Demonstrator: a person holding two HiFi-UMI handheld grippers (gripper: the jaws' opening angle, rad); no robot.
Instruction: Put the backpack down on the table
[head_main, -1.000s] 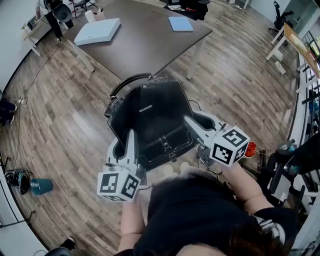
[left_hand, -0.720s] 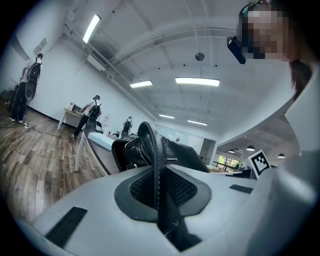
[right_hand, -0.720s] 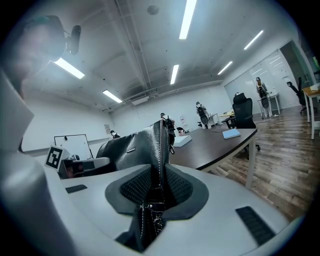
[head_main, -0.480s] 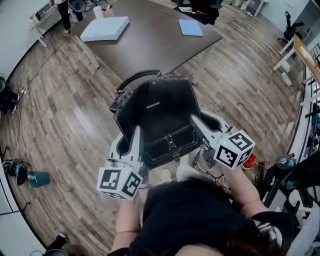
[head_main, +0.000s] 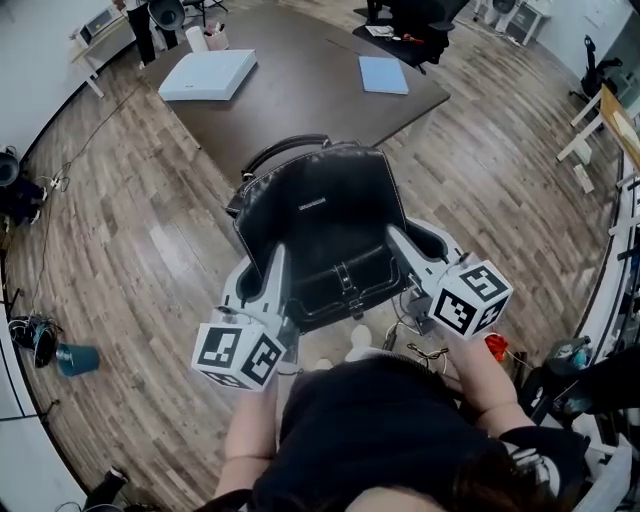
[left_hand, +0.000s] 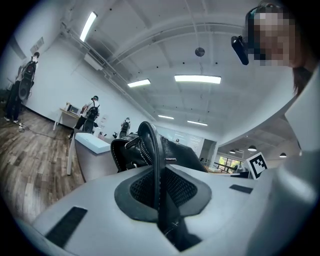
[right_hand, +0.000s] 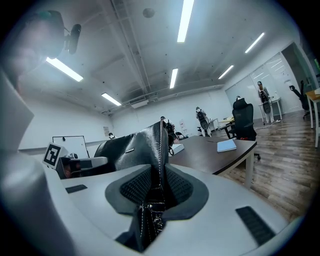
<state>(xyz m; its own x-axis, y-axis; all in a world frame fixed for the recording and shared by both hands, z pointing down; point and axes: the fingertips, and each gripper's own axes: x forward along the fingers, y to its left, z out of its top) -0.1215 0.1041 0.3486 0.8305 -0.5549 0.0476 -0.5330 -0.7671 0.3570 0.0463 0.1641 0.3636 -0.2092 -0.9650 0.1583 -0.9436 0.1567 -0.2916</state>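
A black leather backpack (head_main: 320, 225) hangs above the wooden floor, carried flat between my two grippers, just short of the brown table (head_main: 300, 95). My left gripper (head_main: 273, 268) is shut on the bag's left side, where a black strap (left_hand: 156, 165) runs between the padded jaws. On the bag's right side, my right gripper (head_main: 400, 245) is shut on the stitched edge (right_hand: 160, 150). The bag's top handle (head_main: 285, 150) points toward the table's near edge. In the right gripper view the table (right_hand: 210, 150) lies ahead to the right.
On the table lie a white flat box (head_main: 208, 75) and a blue notebook (head_main: 384, 74). A teal cup (head_main: 78, 358) and cables lie on the floor at left. Desks and chairs stand at right, and people stand far off (left_hand: 91, 112).
Both grippers and the backpack have moved forward toward the table, whose near edge is now close to the bag's handle. The grips are unchanged.
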